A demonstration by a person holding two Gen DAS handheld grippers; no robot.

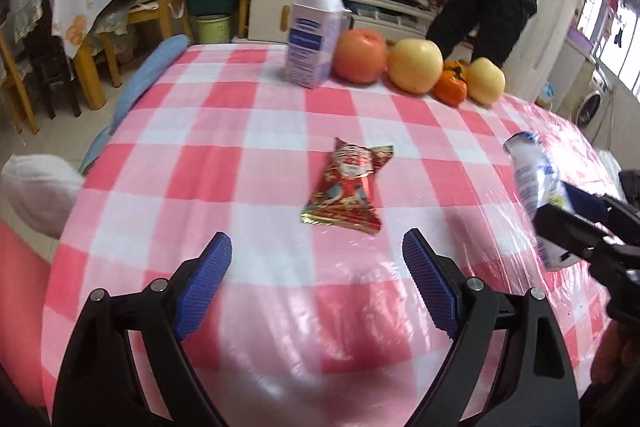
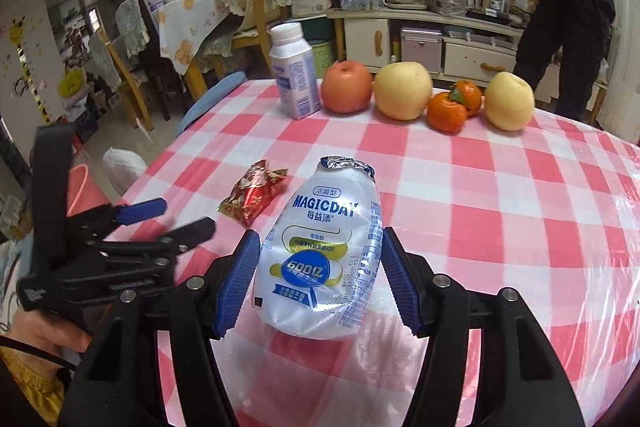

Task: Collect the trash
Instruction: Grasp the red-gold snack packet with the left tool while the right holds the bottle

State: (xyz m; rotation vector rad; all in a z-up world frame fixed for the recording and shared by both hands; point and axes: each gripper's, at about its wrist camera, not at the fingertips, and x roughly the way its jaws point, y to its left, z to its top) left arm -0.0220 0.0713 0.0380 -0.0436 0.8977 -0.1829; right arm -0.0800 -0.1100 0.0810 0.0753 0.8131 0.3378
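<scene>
**Already gripped on one side, still empty on the other: where this could slip**

Farthest left in the right wrist view, a pink bin (image 2: 82,183) shows only as a sliver past the table edge, partly hidden behind the left gripper (image 1: 316,255). If that is where the trash goes, which I cannot confirm, a carry toward it would cross the other hand's path and the two tools could knock together.

Next, the left gripper has its blue fingers (image 1: 208,279) spread wide with nothing between them, hovering short of the red snack wrapper (image 1: 347,187). That wrapper lies flat on the checked tablecloth (image 1: 240,131), which looks covered in glossy plastic film. A flat, crinkly foil on a slick sheet is likely to skate away or fold under one pad, and a steep approach could snag the film instead.

Centre-right, the right gripper (image 2: 320,279) pinches the white yogurt bottle (image 2: 324,259) across its lower body, foil lid peeled back at the top. The bottle looks thin-walled and slightly dented; a harder squeeze could crush it, and any leftover liquid could spill from the open mouth if it tips.

Along the far edge, the capped milk bottle (image 2: 294,75), an apple (image 2: 346,87), pears and small oranges sit together, near enough to be nudged by a wide swing.
</scene>
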